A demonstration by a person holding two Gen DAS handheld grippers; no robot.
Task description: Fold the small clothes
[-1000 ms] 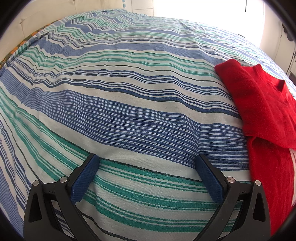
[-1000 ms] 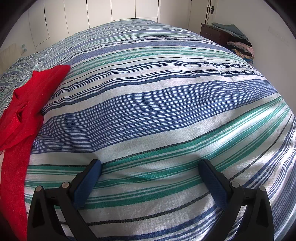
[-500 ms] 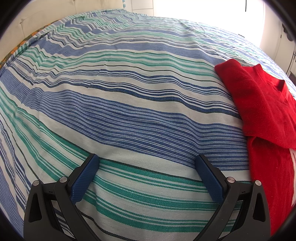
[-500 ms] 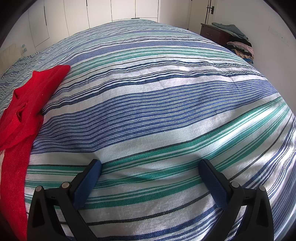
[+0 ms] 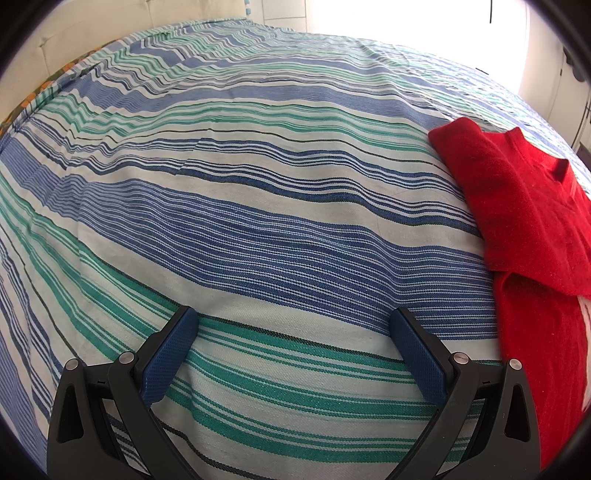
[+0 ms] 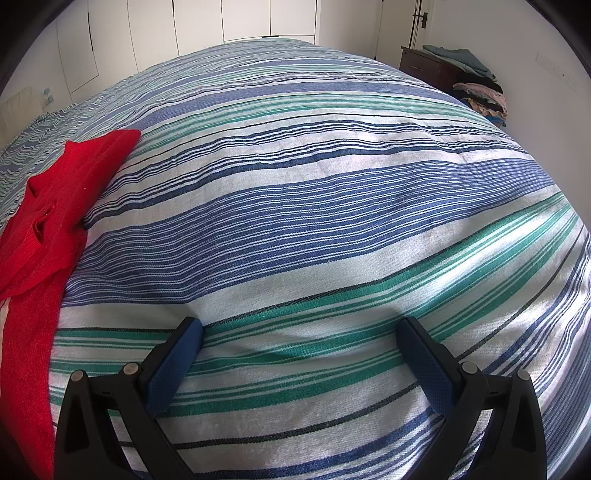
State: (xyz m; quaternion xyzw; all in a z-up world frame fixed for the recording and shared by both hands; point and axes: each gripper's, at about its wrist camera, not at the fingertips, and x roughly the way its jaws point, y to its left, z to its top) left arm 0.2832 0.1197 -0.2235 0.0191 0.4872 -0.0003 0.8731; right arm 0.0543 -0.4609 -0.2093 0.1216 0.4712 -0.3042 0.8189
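Nothing has shifted between the earlier frames and this moment: both grippers hang over the same stripes of the bedspread (image 5: 258, 229), and the red garment (image 5: 524, 221) lies with the same folds as a second ago.

Seen from the left wrist, the left gripper (image 5: 293, 325) has its jaws spread wide with nothing between the blue pads (image 5: 170, 354); only striped cloth shows in the gap. The red garment lies to its right, near but apart from the right-hand finger, with one part folded over and its neckline showing toward the far edge. A white patch peeps at the frame's right border, low on the garment; whether it is a print or a label is hard to tell there.

From the right wrist, the right gripper (image 6: 299, 326) is likewise wide apart and empty above the bedspread (image 6: 332, 221). Here the red garment (image 6: 55, 221) sits at the left, well clear of the fingers.

Only the left view shows the bright window (image 5: 424, 26) beyond the bed and a padded headboard (image 5: 92, 33). Only the right view shows the white wardrobe doors (image 6: 221, 22), a dark chest (image 6: 424, 66) and a pile of clothes (image 6: 476, 92) by the wall.
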